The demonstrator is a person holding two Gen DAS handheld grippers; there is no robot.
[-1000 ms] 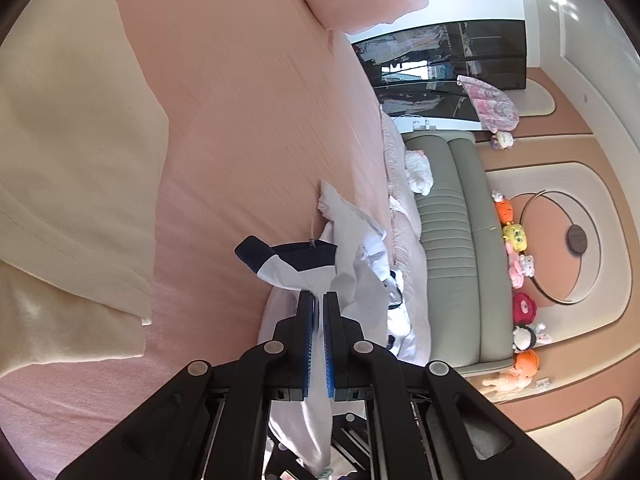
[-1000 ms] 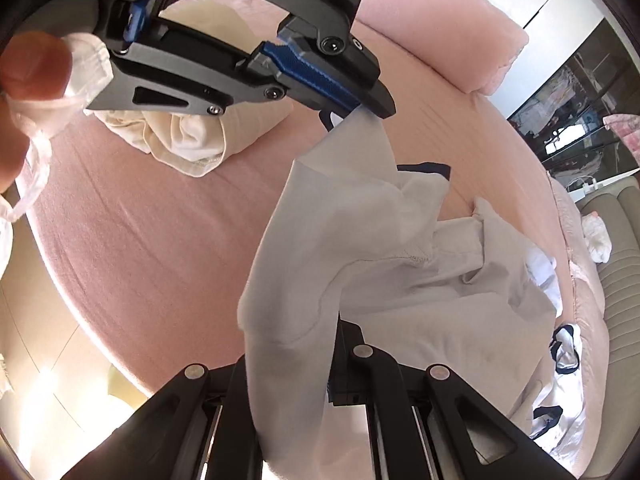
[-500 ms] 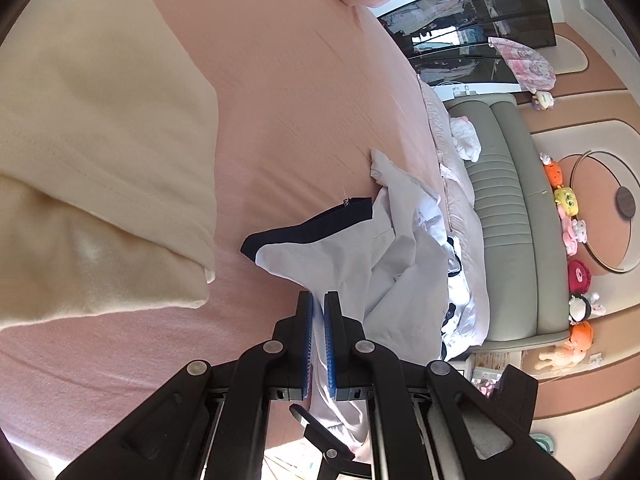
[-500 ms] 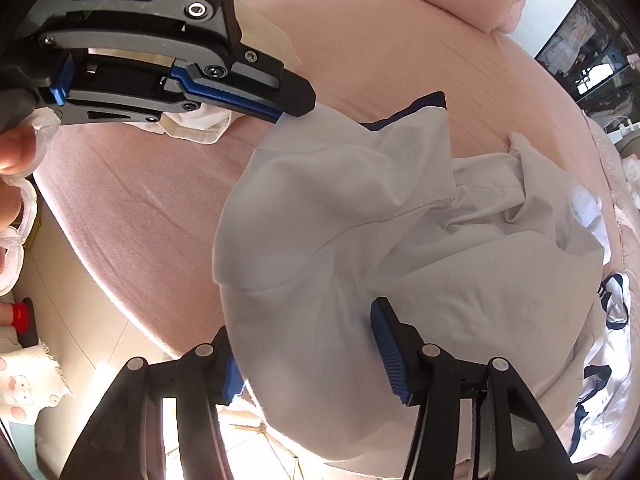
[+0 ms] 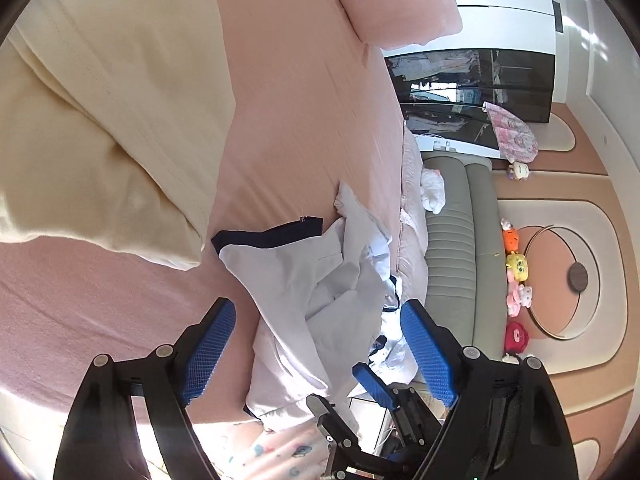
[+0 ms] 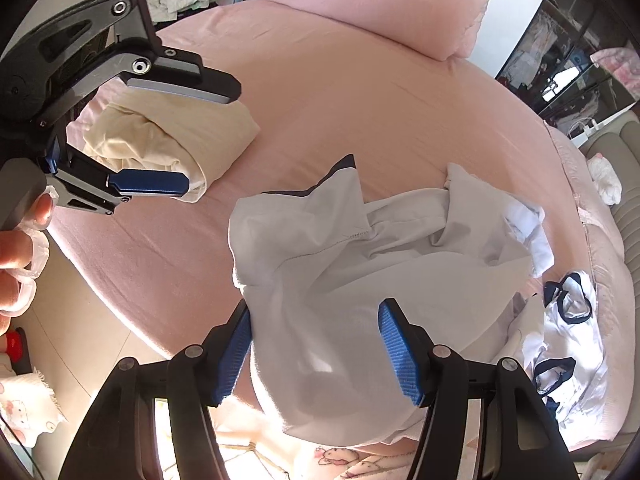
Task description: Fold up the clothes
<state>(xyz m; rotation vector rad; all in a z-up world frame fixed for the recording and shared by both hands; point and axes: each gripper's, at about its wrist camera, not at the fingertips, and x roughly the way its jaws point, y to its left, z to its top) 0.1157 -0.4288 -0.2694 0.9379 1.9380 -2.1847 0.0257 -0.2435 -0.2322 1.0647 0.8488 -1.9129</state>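
A white garment with navy trim [image 5: 304, 280] [image 6: 360, 272] lies crumpled on the pink bed [image 5: 304, 100] [image 6: 360, 92], hanging over its near edge. My left gripper [image 5: 316, 306] hovers above it with its jaws opening wide; the cloth lies below the pads and is not pinched. From the right wrist it shows at the upper left, left gripper [image 6: 210, 136], jaws apart over a folded cream garment [image 6: 168, 144] [image 5: 100, 140]. My right gripper [image 6: 316, 308] is also opening, with the white cloth loose between its blue pads.
A pink pillow [image 6: 380, 4] [image 5: 400, 0] lies at the bed's far end. More white clothes with navy trim [image 6: 568, 320] are heaped at the right edge. A grey-green sofa [image 5: 452, 248] with plush toys [image 5: 516, 264] stands beyond. A hand [image 6: 16, 240] shows at the left.
Both grippers were shut on the white garment and have let it go; it has dropped onto the bed. The right opened first and rose, the left opened last.
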